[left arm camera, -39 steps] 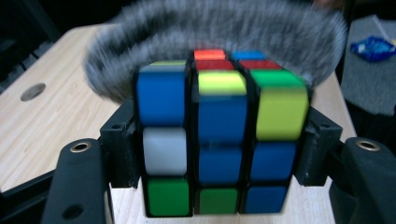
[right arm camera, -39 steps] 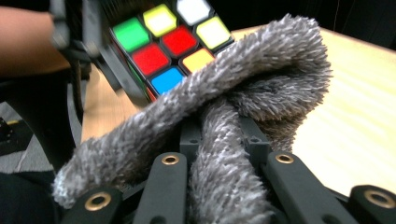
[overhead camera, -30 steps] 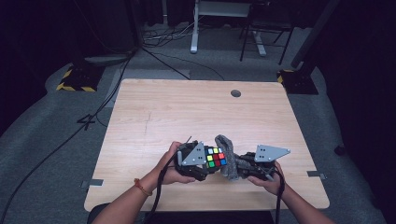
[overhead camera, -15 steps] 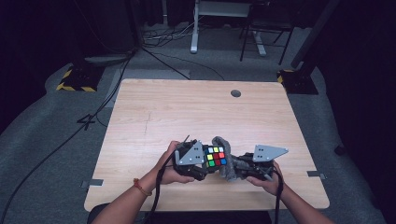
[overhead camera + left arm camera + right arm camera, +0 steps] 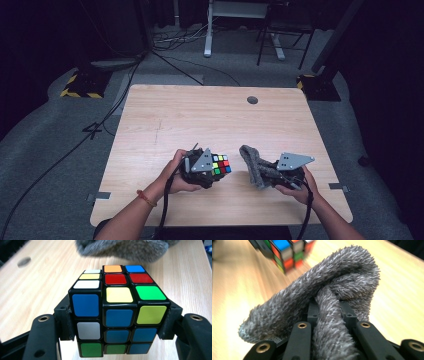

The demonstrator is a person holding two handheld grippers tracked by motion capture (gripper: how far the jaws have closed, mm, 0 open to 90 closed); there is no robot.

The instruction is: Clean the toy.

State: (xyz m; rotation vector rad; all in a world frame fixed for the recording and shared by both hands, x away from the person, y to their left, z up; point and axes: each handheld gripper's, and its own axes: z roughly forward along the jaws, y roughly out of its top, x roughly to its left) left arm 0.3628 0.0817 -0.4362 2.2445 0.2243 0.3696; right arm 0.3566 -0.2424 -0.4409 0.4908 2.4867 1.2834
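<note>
A scrambled, black-framed puzzle cube with coloured stickers (image 5: pixel 117 312) is clamped between the jaws of the left gripper (image 5: pixel 202 168), above the wooden table (image 5: pixel 200 120). A fuzzy grey cloth (image 5: pixel 324 307) is pinched in the right gripper (image 5: pixel 280 176), apart from the cube.

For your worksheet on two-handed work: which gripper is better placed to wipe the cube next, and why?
The right gripper: its jaws are shut on the grey cloth, which hangs close beside the puzzle cube without touching it. The left gripper is clamped on the cube and can only hold it steady.
</note>
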